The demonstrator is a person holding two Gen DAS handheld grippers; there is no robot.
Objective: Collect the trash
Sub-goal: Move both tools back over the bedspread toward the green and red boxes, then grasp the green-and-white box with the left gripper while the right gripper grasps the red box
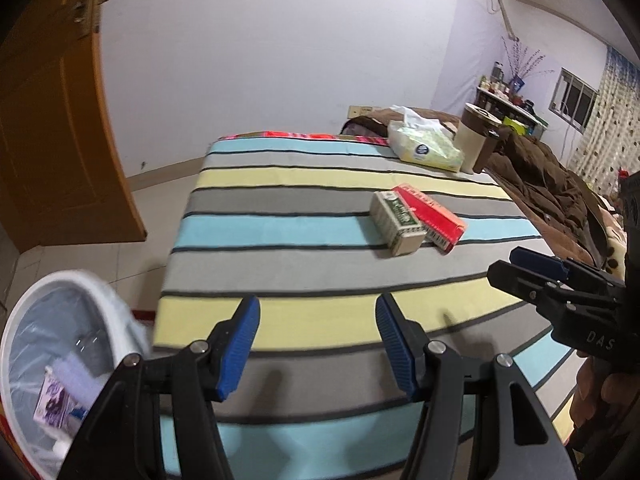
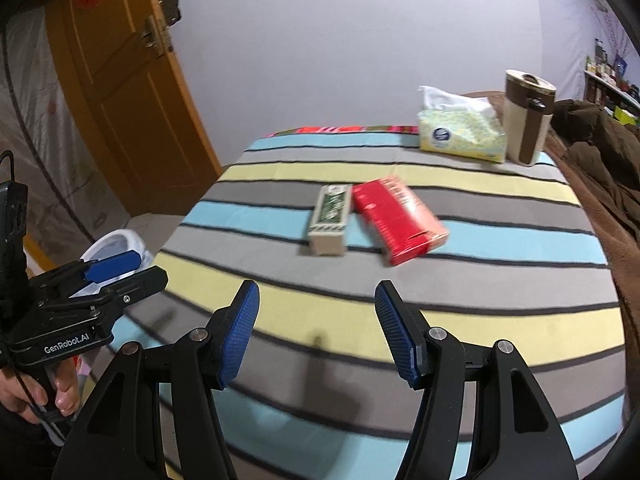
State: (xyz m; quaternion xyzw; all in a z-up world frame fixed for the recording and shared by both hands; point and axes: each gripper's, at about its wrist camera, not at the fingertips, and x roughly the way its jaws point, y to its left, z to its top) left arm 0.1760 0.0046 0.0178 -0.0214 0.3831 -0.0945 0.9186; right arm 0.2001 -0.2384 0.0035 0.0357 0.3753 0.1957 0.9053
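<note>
Two small cartons lie side by side on the striped bed cover point(image 1: 280, 264) point(image 2: 480, 288): a beige box with green print point(image 1: 397, 226) point(image 2: 330, 218) and a red box point(image 1: 430, 216) point(image 2: 398, 218). My left gripper point(image 1: 318, 346) hangs open over the near stripes with nothing between its blue pads; it also shows at the left of the right wrist view point(image 2: 132, 270). My right gripper point(image 2: 318, 336) is open too, empty, short of the boxes, and shows at the right of the left wrist view point(image 1: 502, 266). A white bin point(image 1: 52, 360) point(image 2: 120, 246) with a clear liner stands on the floor left of the bed, with packaging inside.
A tissue pack point(image 1: 426, 142) point(image 2: 462, 134) and a brown-and-cream lidded cup point(image 1: 478, 138) point(image 2: 526, 116) stand at the cover's far end. Brown bedding point(image 1: 548, 184) is heaped along the right. An orange wooden door point(image 1: 60, 120) point(image 2: 132, 92) stands open at the left.
</note>
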